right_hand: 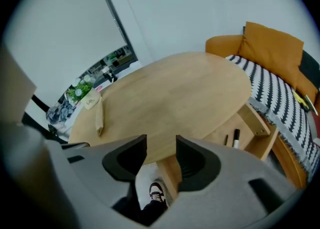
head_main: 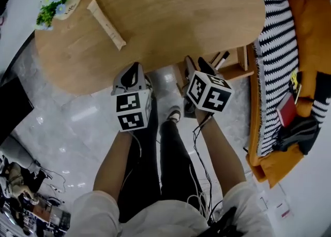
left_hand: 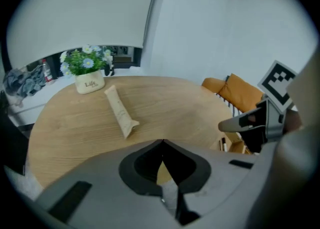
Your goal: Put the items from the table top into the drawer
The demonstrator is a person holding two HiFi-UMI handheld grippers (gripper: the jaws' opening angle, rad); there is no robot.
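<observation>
A long beige packet (head_main: 106, 24) (left_hand: 120, 110) (right_hand: 99, 115) lies on the round wooden table (head_main: 170, 18) beside a small flower pot (head_main: 57, 0) (left_hand: 87, 75). Under the table's right edge an open wooden drawer (head_main: 239, 62) (right_hand: 257, 123) holds a black marker (head_main: 222, 59) (right_hand: 236, 137). My left gripper (head_main: 135, 69) (left_hand: 162, 145) hovers at the table's near edge, shut and holding nothing. My right gripper (head_main: 197, 66) (right_hand: 161, 148) is open and empty, close to the drawer's left side.
An orange sofa (head_main: 310, 29) (right_hand: 272, 43) with a striped blanket (head_main: 276, 49) stands right of the table, with a red booklet (head_main: 286, 109) and a black item on it. My legs and a shoe (head_main: 173, 114) are on the marble floor below.
</observation>
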